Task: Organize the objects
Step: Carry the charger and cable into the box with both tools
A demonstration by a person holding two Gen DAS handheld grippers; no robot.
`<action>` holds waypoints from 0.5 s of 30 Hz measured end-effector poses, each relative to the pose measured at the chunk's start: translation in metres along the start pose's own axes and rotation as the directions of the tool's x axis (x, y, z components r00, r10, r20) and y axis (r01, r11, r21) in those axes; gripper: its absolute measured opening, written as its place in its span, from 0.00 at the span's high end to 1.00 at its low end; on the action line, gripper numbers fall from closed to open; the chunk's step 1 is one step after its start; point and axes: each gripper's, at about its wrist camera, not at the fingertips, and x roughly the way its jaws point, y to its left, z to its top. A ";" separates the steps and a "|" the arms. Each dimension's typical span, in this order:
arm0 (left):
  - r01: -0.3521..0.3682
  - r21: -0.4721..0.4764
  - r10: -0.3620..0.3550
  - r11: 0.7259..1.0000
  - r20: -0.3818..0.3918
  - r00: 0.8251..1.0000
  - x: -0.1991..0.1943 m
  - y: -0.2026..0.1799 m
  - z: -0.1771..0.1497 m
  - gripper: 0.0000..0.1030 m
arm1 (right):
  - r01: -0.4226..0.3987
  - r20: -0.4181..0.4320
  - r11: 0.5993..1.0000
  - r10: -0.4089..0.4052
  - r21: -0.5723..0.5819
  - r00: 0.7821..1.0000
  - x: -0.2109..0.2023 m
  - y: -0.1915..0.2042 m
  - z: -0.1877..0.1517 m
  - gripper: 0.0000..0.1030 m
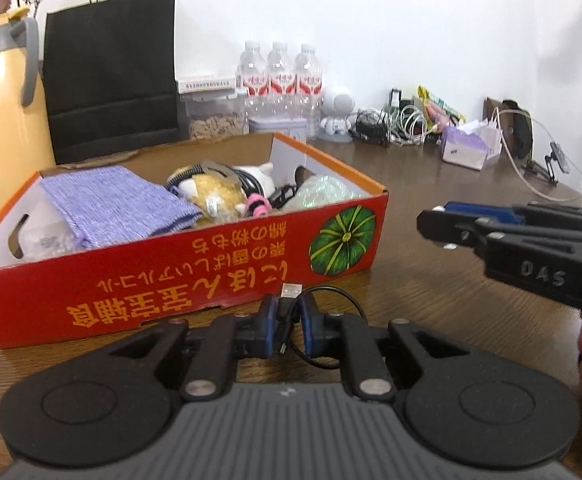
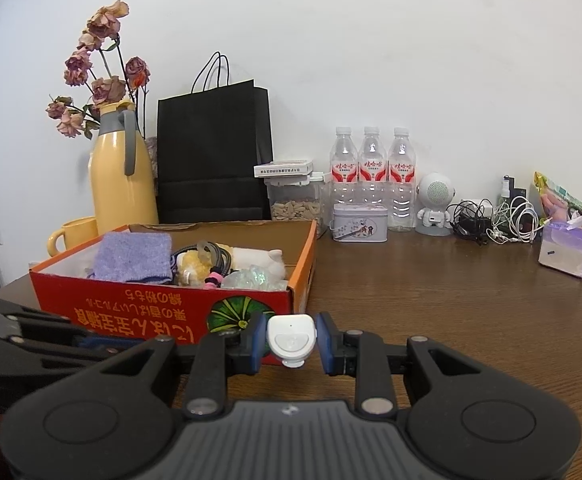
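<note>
With the left gripper [image 1: 287,330] pinching the black cable [image 1: 323,320] and the right gripper [image 2: 291,340] clamping the white remote [image 2: 292,340], lift both clear of the red box [image 1: 195,280] wall before releasing inside.

— What stood behind my bench?

— A plain white wall [image 2: 371,40], evenly lit. My table [image 2: 451,300] was dark brown wood with a clear grain.

— And along the wall?

— A yellow jug [image 2: 119,176] with dried roses [image 2: 103,60] behind it, a black bag [image 2: 215,152], three bottles [image 2: 373,176], a small tin [image 2: 360,223], a white robot figure [image 2: 435,204], tangled cables [image 2: 495,220] and a tissue pack [image 2: 565,250].

— The floor?

— I could not see it.
</note>
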 end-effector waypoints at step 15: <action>-0.058 -0.073 0.069 0.996 0.156 0.985 -0.041 0.034 0.046 0.86 | -0.019 0.066 0.995 0.026 -0.093 0.997 -0.001 0.029 0.040 0.75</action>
